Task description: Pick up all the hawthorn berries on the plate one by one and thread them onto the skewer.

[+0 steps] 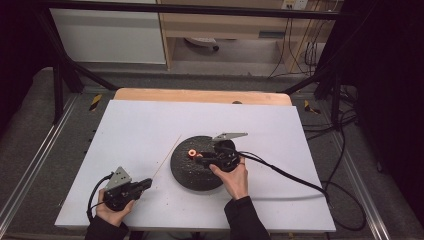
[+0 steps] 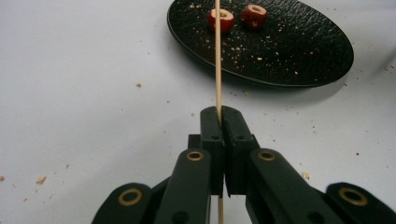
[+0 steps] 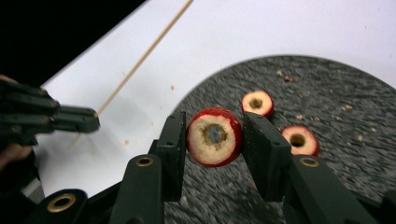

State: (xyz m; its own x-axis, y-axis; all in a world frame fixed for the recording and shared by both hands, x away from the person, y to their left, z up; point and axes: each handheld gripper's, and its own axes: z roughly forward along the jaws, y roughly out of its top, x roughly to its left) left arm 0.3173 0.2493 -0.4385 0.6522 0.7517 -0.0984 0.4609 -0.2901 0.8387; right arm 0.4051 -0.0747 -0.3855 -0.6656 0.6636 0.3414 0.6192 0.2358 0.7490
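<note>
Right gripper view: right gripper clamped cored fruit slice, hole facing outward for threading; left gripper pinched skewer, tip aimed toward plate.

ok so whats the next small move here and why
Probably bring the right hand-held gripper toward the skewer tip and line up the hole. It is shut on a cored red fruit slice above the dark plate, where two more slices lie. The left hand-held gripper is shut on the skewer, which points at the plate.
</note>
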